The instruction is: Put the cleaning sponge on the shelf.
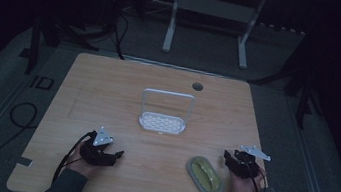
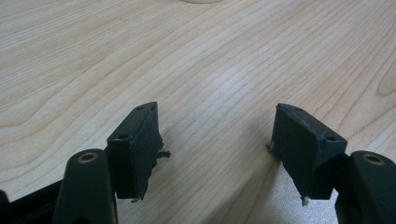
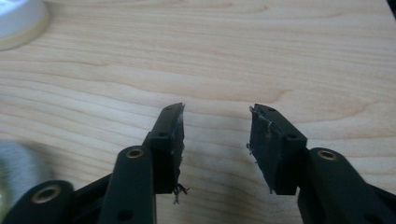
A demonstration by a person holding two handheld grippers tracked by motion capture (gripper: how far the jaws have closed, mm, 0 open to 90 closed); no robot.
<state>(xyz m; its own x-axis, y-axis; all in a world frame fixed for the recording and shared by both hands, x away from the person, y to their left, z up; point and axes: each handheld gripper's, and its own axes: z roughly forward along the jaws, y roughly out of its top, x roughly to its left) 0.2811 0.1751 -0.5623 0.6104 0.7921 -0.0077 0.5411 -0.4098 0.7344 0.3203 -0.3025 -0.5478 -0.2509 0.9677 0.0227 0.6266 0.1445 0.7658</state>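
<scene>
High view: we see a wooden table (image 1: 108, 92) in a dim room, with a white rack (image 1: 164, 114) standing upright near its middle, its handle arched over a perforated base. A dark round hole (image 1: 197, 86) sits in the tabletop beyond the rack. Nearer us, an oval dish (image 1: 204, 176) with a yellowish inside lies flat, just beside our right gripper (image 1: 231, 157) and well apart from the left gripper (image 1: 117, 155). Nothing stands between either gripper and the dish.

Both our hands rest low at the table's near edge, forearms coming in from below. The left gripper points right, toward the dish; the right gripper points left and away.

In both gripper views the jaws stand apart over bare wood, nothing between them.
</scene>
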